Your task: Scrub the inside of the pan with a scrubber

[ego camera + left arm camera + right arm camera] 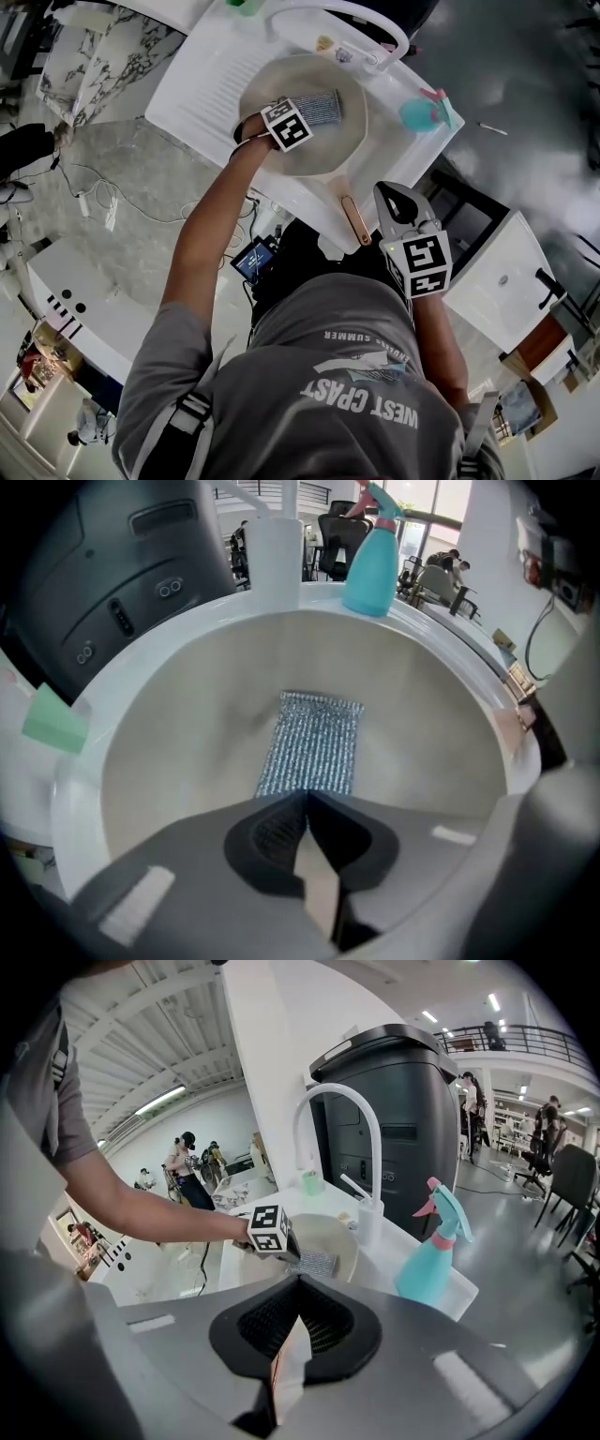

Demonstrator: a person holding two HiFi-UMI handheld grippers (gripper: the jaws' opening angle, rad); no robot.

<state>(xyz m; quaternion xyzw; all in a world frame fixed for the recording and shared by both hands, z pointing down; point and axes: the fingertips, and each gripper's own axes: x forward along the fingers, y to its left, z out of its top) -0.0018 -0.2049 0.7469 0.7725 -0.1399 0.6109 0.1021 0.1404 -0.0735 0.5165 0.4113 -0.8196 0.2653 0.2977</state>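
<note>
A cream pan (309,155) lies in the white sink (202,89), and its copper handle (354,220) points toward me. My left gripper (302,116) points steeply down into the pan, shut on a silver mesh scrubber (322,108). In the left gripper view the scrubber (312,742) lies flat on the pan's floor (187,761), reaching out from the closed jaws (307,795). My right gripper (386,191) hovers right of the handle, apart from it, its jaws shut with nothing in them. From the right gripper view (300,1281) I see the scrubber (315,1263) in the pan (339,1241).
A teal spray bottle (422,113) stands on the sink's right rim, with the white arched faucet (361,17) behind the pan. A green sponge (56,722) rests on the left rim. A black bin (403,1119) stands beyond the sink.
</note>
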